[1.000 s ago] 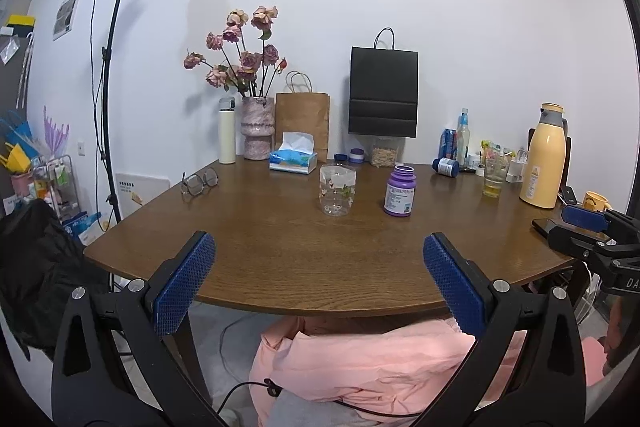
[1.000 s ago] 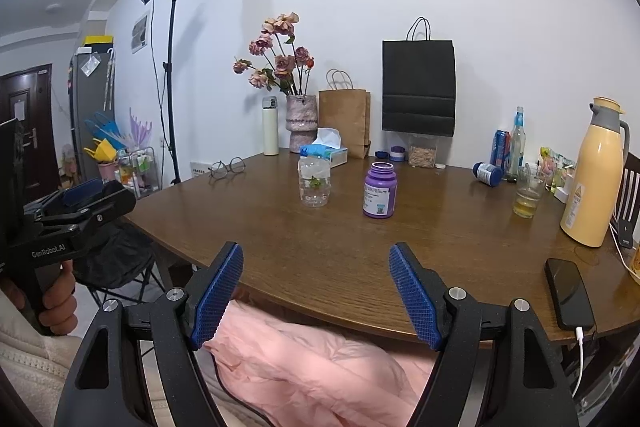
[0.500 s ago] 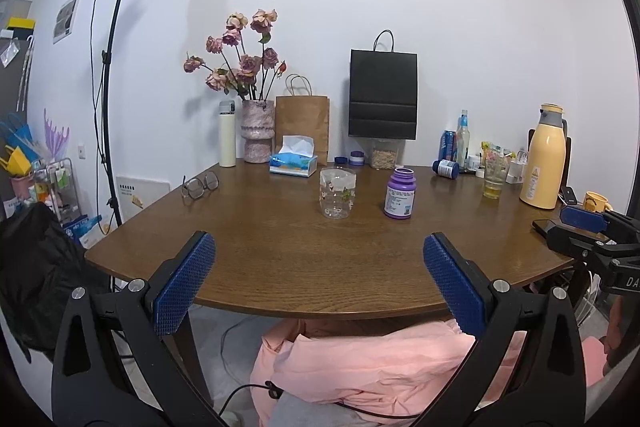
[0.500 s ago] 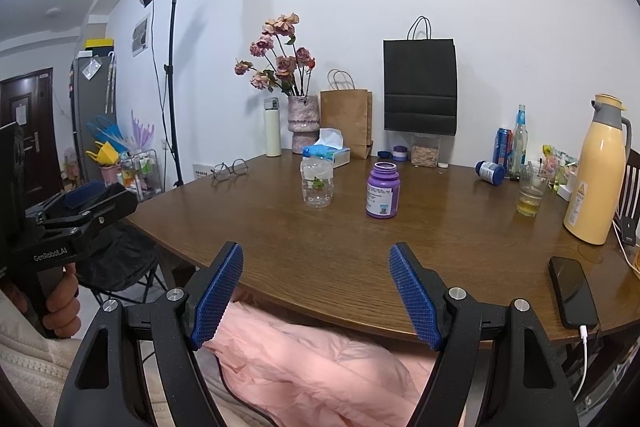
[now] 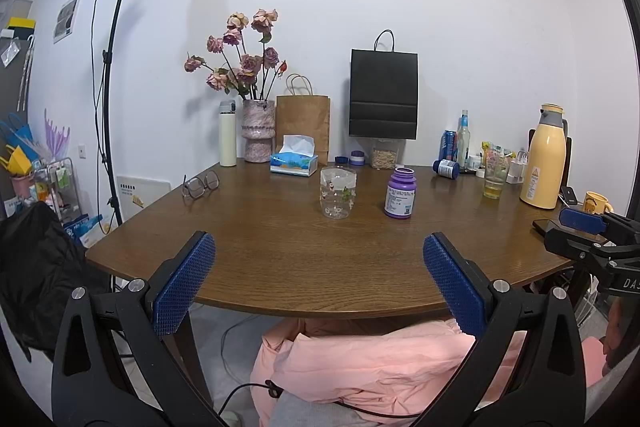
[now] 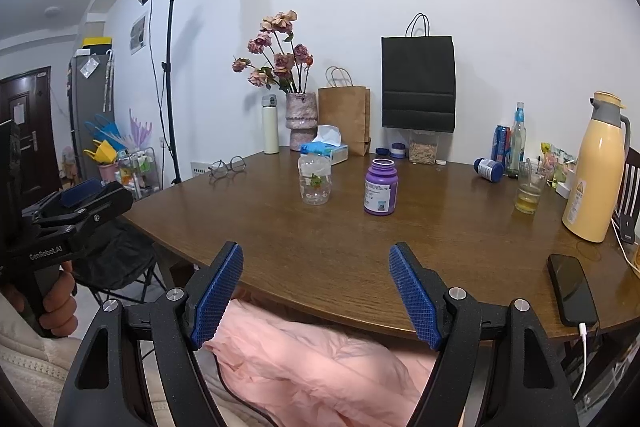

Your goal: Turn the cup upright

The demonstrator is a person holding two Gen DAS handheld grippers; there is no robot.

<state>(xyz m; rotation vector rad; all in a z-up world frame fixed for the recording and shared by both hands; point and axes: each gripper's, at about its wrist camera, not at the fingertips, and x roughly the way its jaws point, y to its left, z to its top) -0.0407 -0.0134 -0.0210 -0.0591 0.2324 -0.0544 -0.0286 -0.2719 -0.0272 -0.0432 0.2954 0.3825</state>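
A clear plastic cup with small flower prints (image 5: 338, 192) stands on the brown table (image 5: 280, 251), mid-table; it looks mouth-down, with its wider end on the wood. It also shows in the right wrist view (image 6: 315, 179). My left gripper (image 5: 318, 277) is open and empty, held off the table's near edge, well short of the cup. My right gripper (image 6: 316, 291) is open and empty, also off the near edge. Each gripper appears at the edge of the other's view: the right one (image 5: 588, 227) and the left one (image 6: 80, 203).
A purple jar (image 5: 400, 192) stands just right of the cup. Glasses (image 5: 200, 183), a tissue box (image 5: 294, 157), a vase of roses (image 5: 258, 135), paper bags, bottles, a glass of yellow liquid (image 5: 495, 181) and a yellow thermos (image 5: 546, 157) line the back and right. A phone (image 6: 572, 289) lies near the right edge.
Both grippers have shifted slightly; the scene sits a touch lower and nearer in view. Nothing on the table has moved.
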